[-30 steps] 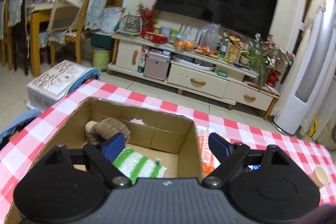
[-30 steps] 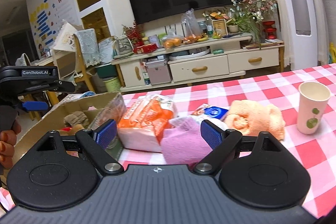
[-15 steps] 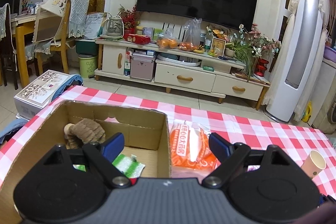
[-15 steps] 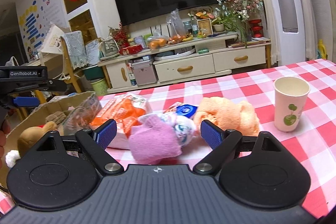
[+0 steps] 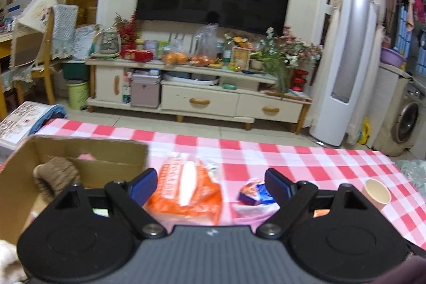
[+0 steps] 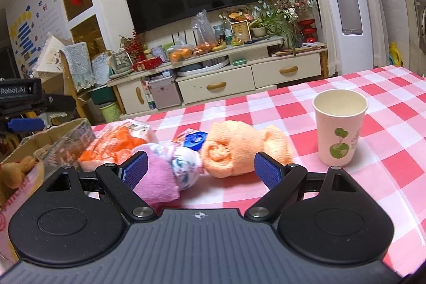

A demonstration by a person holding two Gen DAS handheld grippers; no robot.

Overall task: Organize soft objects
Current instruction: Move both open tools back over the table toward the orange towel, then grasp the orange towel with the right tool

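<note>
Left gripper (image 5: 210, 184), jaws wide and empty, has swung off the cardboard box (image 5: 18, 177) and now frames the orange tissue pack (image 5: 186, 190) lying just beside it. Right gripper (image 6: 199, 169), equally open and empty, hovers over the pink sock roll (image 6: 159, 180) and orange towel (image 6: 234, 151). Judgement: tissue pack is the next pickup.

From the right wrist view, the black body of the left tongs (image 6: 20, 97) at the picture's left edge reads "Robot.AI", its start cut off. Print on the orange packet (image 6: 117, 143) is too blurred to read.
</note>
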